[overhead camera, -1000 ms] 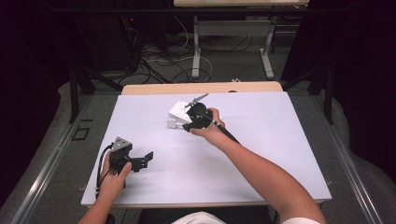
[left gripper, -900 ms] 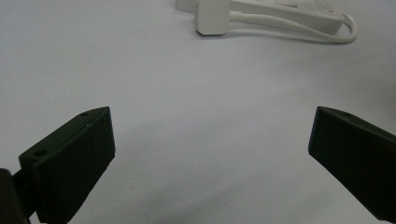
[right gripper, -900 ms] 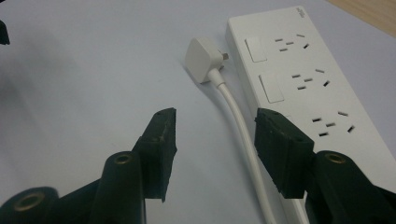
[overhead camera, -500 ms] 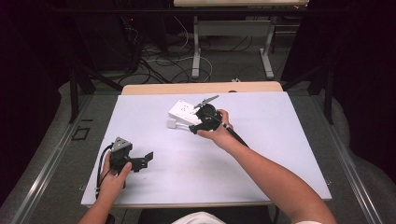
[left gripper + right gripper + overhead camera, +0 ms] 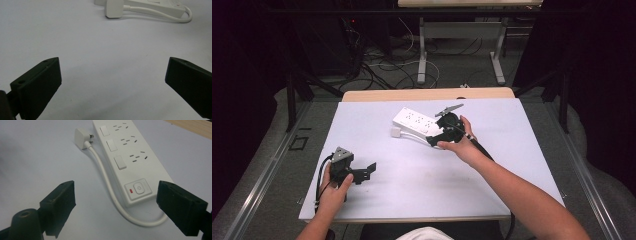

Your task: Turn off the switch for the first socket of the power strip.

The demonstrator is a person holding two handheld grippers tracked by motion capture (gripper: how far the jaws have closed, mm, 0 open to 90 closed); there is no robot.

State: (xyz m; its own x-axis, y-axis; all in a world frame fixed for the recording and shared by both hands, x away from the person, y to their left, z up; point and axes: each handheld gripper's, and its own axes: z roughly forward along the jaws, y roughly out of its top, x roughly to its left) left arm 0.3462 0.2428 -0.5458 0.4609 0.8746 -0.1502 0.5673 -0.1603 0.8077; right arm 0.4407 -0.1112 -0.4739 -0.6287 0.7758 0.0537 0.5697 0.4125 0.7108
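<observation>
Jaws on the right gripper (image 5: pixel 116 207) have just been opening, nothing between them, power strip (image 5: pixel 130 157) just ahead. Risk: snagging its looped cord (image 5: pixel 107 185) drags the strip.

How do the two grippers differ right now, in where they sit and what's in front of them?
The right gripper sits beside the white power strip, whose switch end lies between its jaws, which have just been opening; the left gripper rests near the table's front-left, with bare surface between its jaws. Both are open, holding nothing.
</observation>
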